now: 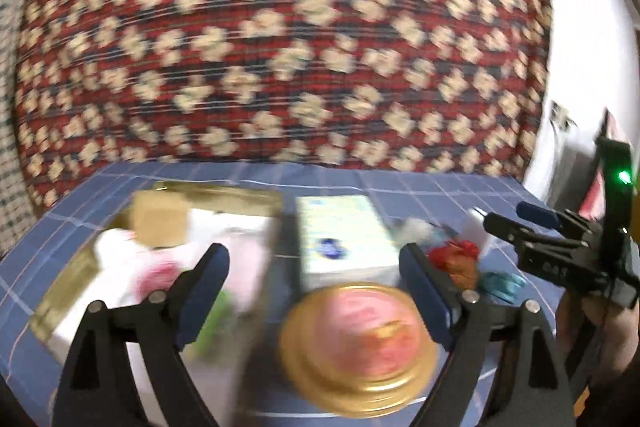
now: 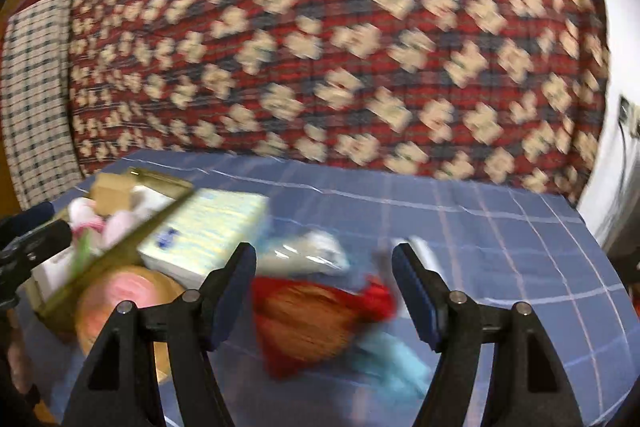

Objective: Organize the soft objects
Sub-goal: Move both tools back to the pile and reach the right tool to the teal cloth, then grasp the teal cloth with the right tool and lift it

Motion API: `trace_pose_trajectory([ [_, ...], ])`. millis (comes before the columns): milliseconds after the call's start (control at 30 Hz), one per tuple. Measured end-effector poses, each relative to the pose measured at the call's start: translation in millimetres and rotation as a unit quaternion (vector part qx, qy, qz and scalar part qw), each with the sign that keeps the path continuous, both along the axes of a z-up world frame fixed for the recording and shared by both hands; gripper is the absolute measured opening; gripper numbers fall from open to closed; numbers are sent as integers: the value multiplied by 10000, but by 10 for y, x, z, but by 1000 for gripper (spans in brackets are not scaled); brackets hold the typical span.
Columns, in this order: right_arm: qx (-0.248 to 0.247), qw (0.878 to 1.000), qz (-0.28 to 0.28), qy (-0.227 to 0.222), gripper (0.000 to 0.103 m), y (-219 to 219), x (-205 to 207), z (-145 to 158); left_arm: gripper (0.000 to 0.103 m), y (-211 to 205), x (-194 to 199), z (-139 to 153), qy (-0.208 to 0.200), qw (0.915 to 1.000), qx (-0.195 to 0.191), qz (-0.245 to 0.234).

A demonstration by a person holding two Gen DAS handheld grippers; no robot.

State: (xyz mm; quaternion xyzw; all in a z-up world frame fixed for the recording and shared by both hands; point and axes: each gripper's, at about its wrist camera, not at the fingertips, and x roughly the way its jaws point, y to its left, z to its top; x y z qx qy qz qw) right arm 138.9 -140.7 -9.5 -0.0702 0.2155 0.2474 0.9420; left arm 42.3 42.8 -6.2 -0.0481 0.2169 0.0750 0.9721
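On the bed's (image 1: 400, 183) left side, a gold-rimmed box (image 1: 60, 291) holds white and pink soft things (image 1: 128, 259). Both the left gripper (image 1: 314, 263) and the right gripper (image 2: 324, 263) are spread, pinching nothing.

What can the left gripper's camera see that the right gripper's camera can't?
Only the left view shows the right gripper from the side, with a green light on it. Only the right view shows the checked cloth at the far left and the red pouch up close. Both show the blue tablecloth, the pale packet, the pink round tin and the gold-edged box.
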Motion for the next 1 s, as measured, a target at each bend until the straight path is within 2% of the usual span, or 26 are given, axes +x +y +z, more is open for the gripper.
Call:
trace_pose_trajectory([
  [133,-102,9993,-268,240,72,-358,156,-83,92,-314,187,-48,171,9993,100,-327],
  [267,-187,9976,-338,567,72,-588,256,-198,92,-525,379,-87,326,9984,158,-441],
  [400,-275,9953,-245,893,72,-667,336,-319,93,-709,519,-104,426,9970,249,-595],
  [500,-267,9934,-131,1109,68,-683,377,-401,94,-767,603,-136,520,9964,220,-636],
  [833,-422,9875,200,1505,61,-618,423,-568,94,-927,735,-225,628,9950,268,-730],
  [967,-548,9821,239,1786,49,-565,504,-656,94,-961,778,-245,684,9943,264,-776],
  [1000,-613,9793,249,1915,38,-544,533,-697,94,-967,781,-247,688,9941,266,-792],
])
